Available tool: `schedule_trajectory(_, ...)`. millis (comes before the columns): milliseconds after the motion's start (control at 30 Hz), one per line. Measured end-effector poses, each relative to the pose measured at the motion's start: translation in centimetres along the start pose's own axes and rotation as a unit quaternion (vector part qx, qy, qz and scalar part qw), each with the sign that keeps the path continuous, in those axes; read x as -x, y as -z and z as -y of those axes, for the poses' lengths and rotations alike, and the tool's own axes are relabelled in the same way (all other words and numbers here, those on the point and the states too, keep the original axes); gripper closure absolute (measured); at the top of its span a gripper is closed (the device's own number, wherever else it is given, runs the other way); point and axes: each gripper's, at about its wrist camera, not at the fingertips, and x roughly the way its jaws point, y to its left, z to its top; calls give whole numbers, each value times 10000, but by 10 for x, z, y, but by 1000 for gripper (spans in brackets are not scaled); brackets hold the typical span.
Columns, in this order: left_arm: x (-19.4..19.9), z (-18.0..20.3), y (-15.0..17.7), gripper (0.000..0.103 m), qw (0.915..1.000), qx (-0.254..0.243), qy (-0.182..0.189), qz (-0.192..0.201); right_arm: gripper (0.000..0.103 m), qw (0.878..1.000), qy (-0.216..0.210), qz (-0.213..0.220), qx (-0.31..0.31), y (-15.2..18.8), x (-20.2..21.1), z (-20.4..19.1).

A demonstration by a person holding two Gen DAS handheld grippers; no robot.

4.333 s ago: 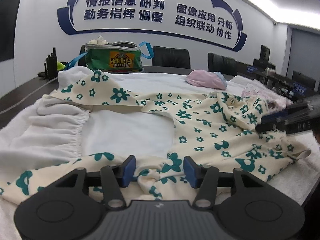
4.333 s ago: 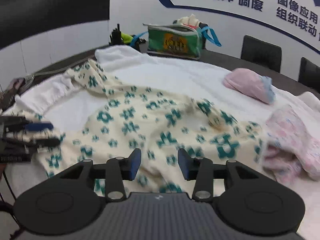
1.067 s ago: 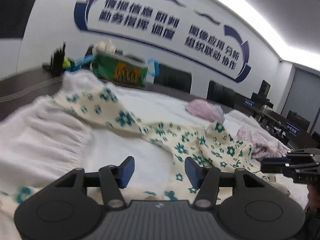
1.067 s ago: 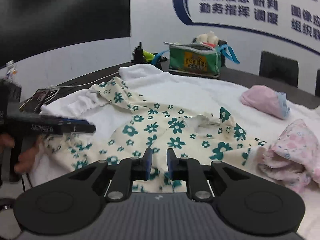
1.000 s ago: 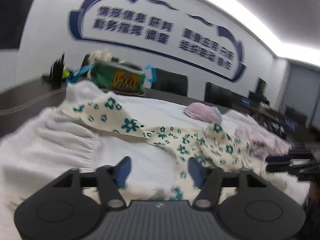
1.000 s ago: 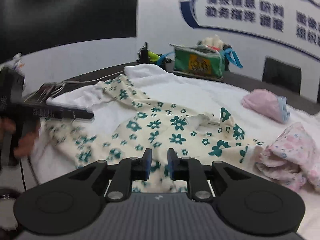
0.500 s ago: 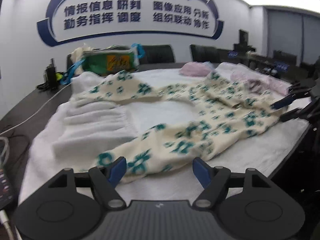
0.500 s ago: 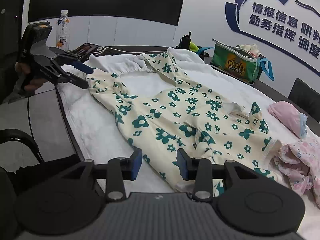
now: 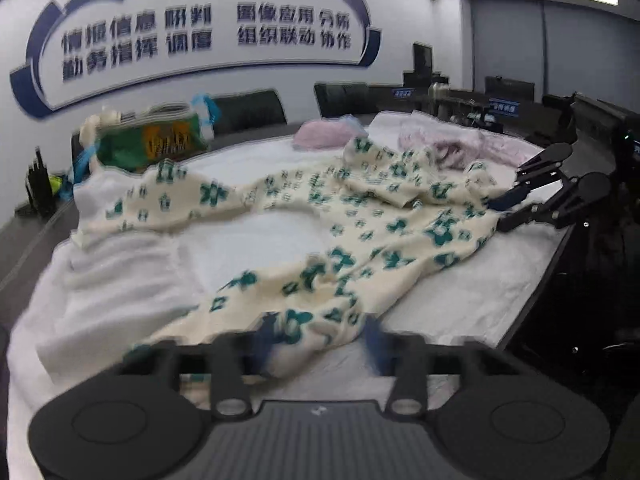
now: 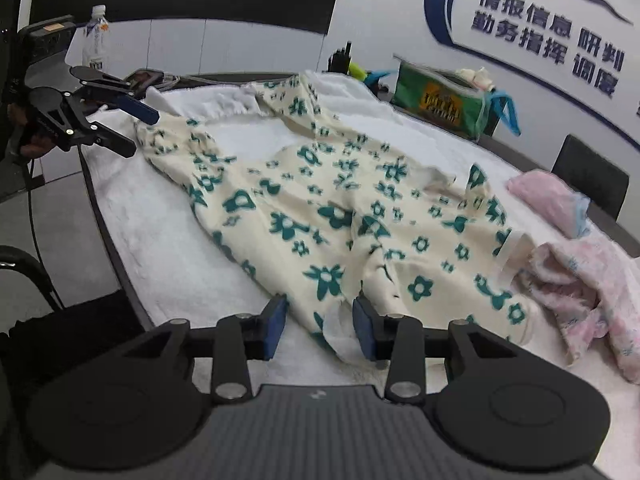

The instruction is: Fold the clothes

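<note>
**Both grippers settle on the near hem**

The flowered garment lies spread across the white towel on the table, more stretched out than a second ago. The left gripper has just been closing, and the cloth's near corner sits between its pads; the blur leaves me unsure whether they pinch it yet. The right gripper has also narrowed around the hem, though a gap shows beside its left pad (so not clamped). I judge a lift-and-fold comes next. Bare towel lies beyond the garment for folding over; the table edge runs close on the near side, and pink clothes crowd the right.
</note>
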Motion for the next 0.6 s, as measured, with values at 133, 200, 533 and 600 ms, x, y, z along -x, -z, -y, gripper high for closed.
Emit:
schedule_trajectory(133,-1,-6,-1,91,9998,101,167,-26,95,9997,-105,11,-230,-4,-3,9)
schedule_trajectory(200,1,-8,-1,97,9996,152,254,-13,97,9996,-178,72,-182,-6,-2,8)
schedule_trajectory(533,19,-23,-25,100,9985,53,514,203,100,9984,-520,222,39,-12,23,8)
schedule_trajectory(600,15,-26,-38,100,9988,-76,418,245,100,9977,-589,313,74,-18,27,13)
